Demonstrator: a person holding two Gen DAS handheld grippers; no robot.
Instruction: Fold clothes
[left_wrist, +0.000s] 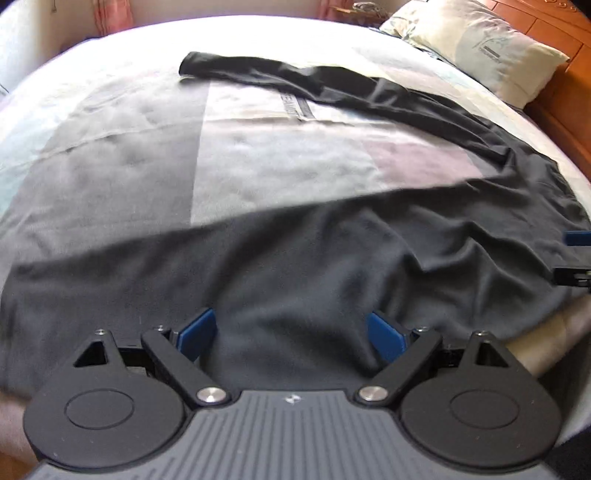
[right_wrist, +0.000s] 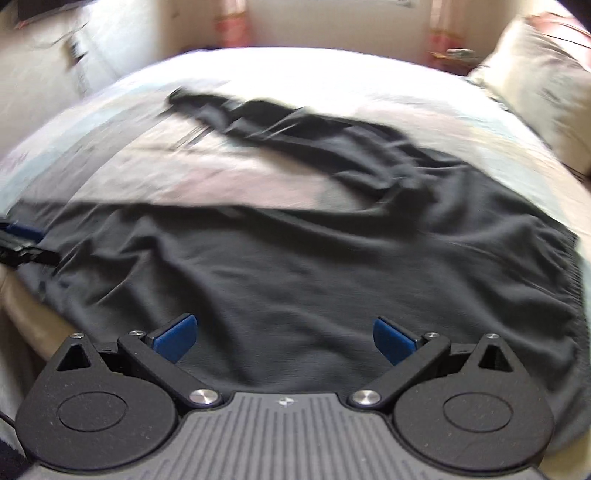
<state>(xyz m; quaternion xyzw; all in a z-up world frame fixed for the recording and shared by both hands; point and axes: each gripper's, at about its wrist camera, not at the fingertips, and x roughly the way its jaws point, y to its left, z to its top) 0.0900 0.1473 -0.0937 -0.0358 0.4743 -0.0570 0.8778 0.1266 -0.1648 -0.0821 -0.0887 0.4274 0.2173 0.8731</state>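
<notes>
In the left wrist view, the left tool sits at six o'clock with its blue pads spread wide apart and nothing clamped between them; dark cloth lies under the gap. The black garment is spread on the bed, its body filling the lower half of the view and one long sleeve running up toward eleven o'clock. The bed cover is a patchwork of grey, cream and pale pink blocks, brightly lit at twelve o'clock. A pale pillow lies at one o'clock against a wooden headboard. At three o'clock the right tool pokes in at the garment's edge.

In the right wrist view, blurred, the right tool is at six o'clock, its pads likewise held wide apart and gripping nothing, above the dark cloth. The garment covers the middle and lower part, its sleeve reaching to eleven o'clock. The bed shows pale beyond it. The pillow lies at two o'clock. A pale wall with pinkish curtains stands at twelve o'clock. The left tool enters at nine o'clock.
</notes>
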